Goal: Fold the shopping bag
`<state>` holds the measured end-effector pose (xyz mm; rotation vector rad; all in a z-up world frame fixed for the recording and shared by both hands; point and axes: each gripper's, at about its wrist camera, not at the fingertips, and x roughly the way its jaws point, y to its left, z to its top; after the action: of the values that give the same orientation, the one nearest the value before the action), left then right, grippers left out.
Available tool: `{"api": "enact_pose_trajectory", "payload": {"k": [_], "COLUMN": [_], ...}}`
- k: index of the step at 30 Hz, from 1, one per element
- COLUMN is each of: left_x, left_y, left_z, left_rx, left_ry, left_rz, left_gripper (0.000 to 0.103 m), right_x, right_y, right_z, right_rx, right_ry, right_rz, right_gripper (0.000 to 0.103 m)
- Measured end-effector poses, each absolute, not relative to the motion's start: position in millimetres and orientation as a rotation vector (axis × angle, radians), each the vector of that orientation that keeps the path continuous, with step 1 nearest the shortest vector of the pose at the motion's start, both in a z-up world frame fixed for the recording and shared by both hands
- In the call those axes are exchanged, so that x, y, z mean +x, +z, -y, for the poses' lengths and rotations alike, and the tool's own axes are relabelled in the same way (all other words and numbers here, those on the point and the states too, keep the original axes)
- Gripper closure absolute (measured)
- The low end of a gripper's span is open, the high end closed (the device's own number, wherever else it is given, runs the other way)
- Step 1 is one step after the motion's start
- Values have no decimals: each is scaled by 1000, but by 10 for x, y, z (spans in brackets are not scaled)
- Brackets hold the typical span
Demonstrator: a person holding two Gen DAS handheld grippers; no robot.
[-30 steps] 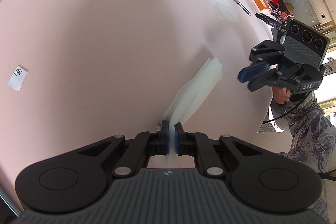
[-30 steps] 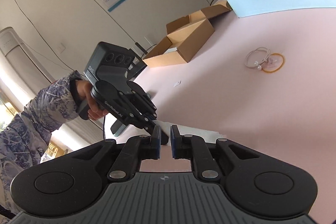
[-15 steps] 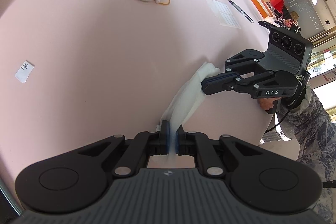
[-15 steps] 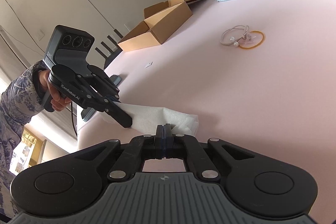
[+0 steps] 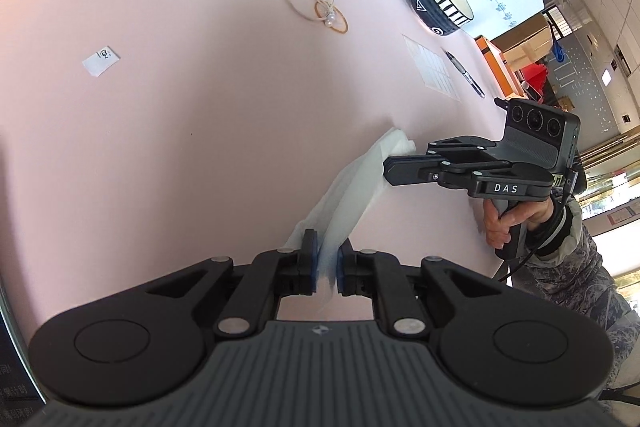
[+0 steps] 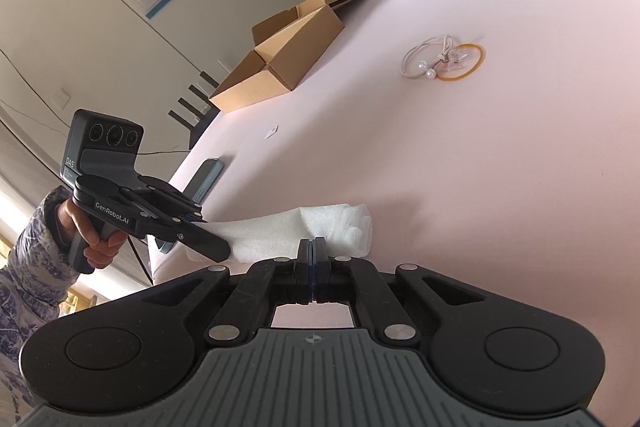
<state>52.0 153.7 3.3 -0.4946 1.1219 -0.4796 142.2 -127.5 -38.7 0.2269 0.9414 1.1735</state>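
Since a second ago our right gripper (image 6: pixel 315 247) has closed onto the far end of the shopping bag (image 6: pixel 280 233), a white, crinkled strip low in the frame on the smooth pink table (image 6: pixel 480 167); our left gripper (image 5: pixel 327 259) pinches its near end, jaws almost closed

The pink table (image 5: pixel 224 115) carries an open cardboard box (image 6: pixel 288 63), hair ties (image 5: pixel 318 10), a small paper scrap (image 5: pixel 101 61), a striped bowl (image 5: pixel 440 3), a white grid sheet (image 5: pixel 432 73), a pen (image 5: pixel 464 74) and a phone (image 6: pixel 206 179)
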Motion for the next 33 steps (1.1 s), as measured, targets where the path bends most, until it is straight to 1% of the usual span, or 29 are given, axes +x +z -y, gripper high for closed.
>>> {"api": "enact_pose_trajectory", "payload": {"k": [3, 5, 6, 7, 9, 13, 15, 16, 17, 18, 19, 21, 24, 29, 30, 31, 33], "left_x": [536, 551, 556, 562, 571, 582, 587, 588, 586, 582, 580, 580, 568, 334, 280, 206, 47], "left_y": [24, 23, 24, 24, 25, 34, 38, 38, 38, 38, 34, 22, 13, 124, 145, 160, 169], "left_z": [-1537, -1532, -1530, -1526, -1519, -1507, -1501, -1499, -1501, -1504, -1512, -1537, -1563, -1513, -1510, -1526, -1588], "left_rx": [-497, -490, -485, -481, -474, -454, -442, -438, -435, -432, -431, -437, -454, -385, -368, -362, -376], "left_ry": [-480, -483, -485, -486, -488, -497, -501, -503, -507, -511, -517, -529, -530, -476, -466, -450, -416], "left_rz": [-1126, -1131, -1133, -1136, -1140, -1147, -1150, -1151, -1151, -1150, -1148, -1149, -1146, -1068, -1054, -1042, -1020], "left_gripper": [94, 94, 94, 94, 94, 94, 94, 94, 94, 94, 94, 94, 94, 94, 93, 89, 88], "right_x": [1449, 1463, 1462, 1453, 1411, 1352, 1370, 1385, 1397, 1414, 1438, 1477, 1385, 1283, 1280, 1276, 1274], "right_y": [-366, -355, -338, -311, -246, -177, -243, -289, -334, -377, -416, -468, -429, -374, -375, -375, -378], "right_z": [1245, 1248, 1254, 1258, 1255, 1194, 1174, 1183, 1197, 1227, 1259, 1315, 1304, 1292, 1296, 1297, 1301], "right_rx": [240, 259, 274, 285, 298, 304, 293, 290, 288, 288, 284, 308, 229, 135, 128, 122, 112], "right_ry": [1157, 1152, 1151, 1152, 1169, 1201, 1179, 1168, 1159, 1151, 1139, 1141, 1150, 1154, 1157, 1158, 1161], "right_rz": [-944, -947, -942, -929, -895, -839, -865, -881, -895, -897, -899, -908, -859, -810, -807, -803, -799], "right_gripper": [103, 99, 92, 82, 77, 77, 78, 80, 84, 96, 103, 103, 103, 103, 103, 103, 103]}}
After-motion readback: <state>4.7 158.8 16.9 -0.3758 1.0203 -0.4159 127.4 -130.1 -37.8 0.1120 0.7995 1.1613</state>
